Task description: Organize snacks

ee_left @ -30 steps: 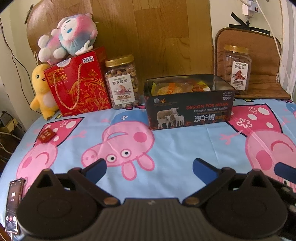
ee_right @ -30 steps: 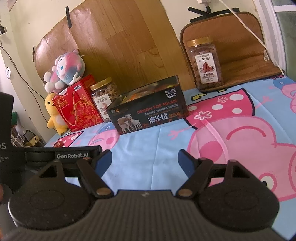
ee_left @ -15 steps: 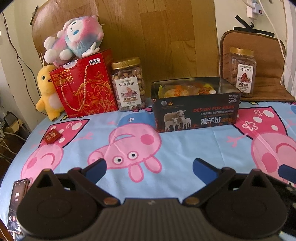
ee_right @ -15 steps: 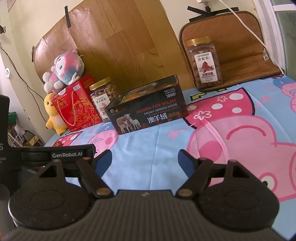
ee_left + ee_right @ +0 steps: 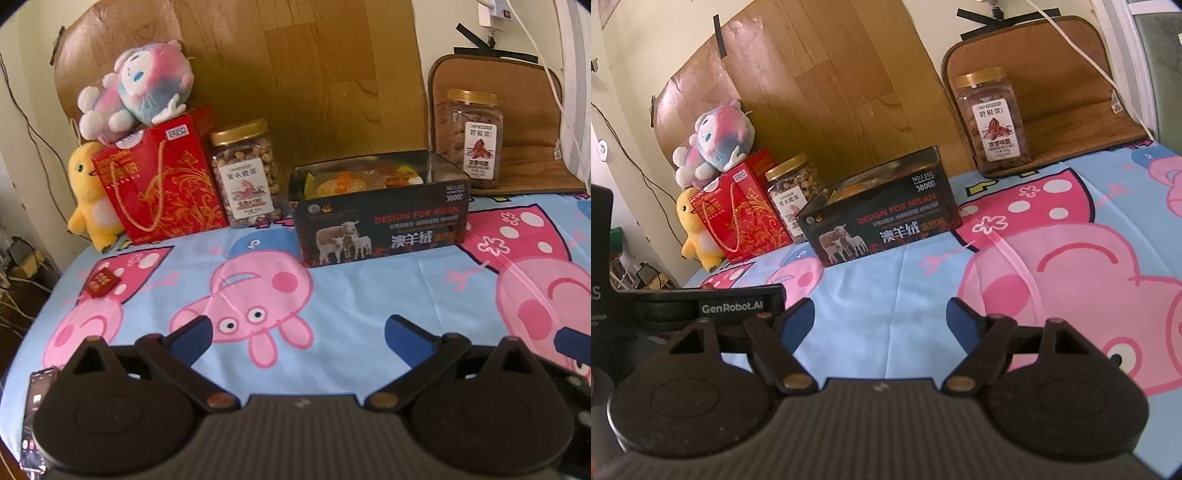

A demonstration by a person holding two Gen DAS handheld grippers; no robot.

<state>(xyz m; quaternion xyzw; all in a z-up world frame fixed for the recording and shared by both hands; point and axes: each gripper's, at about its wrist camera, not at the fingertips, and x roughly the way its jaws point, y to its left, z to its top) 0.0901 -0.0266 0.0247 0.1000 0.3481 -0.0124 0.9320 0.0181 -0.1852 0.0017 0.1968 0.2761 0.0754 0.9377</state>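
Both grippers are hovering low over the cartoon-pig bedsheet (image 5: 362, 295), near its front edge, pointing toward the back wall. The left gripper (image 5: 297, 330) is holding its blue-tipped fingers (image 5: 192, 334) spread wide, nothing between them. The right gripper (image 5: 881, 314) is doing the same: fingers apart, gripping nothing. The left gripper's body is showing at the left edge of the right wrist view.

The dark open box (image 5: 380, 225), printed with sheep and "DESIGN FOR MILAN", is sitting mid-sheet toward the back, ahead of both grippers and well apart from them. Orange and yellow snack packets (image 5: 340, 181) are lying inside it; individual packets too blurred to tell.

A gold-lidded nut jar (image 5: 245, 173) is standing upright just left of the box, touching or nearly touching a red gift bag (image 5: 162, 184); cannot tell which. A pink-and-blue plush (image 5: 136, 85) is resting on top of the bag. A yellow duck plush (image 5: 90, 195) is standing at the bag's left side.

A second gold-lidded jar (image 5: 471, 136), red-brown nuts on the label, is standing upright behind the box's right end, on a brown cushion (image 5: 524, 110) leaning against the wall.

A small red packet (image 5: 101, 282) is lying flat on the sheet at the left, alone, well apart from the box. A phone (image 5: 35, 417) is lying at the sheet's near-left edge, screen lit.
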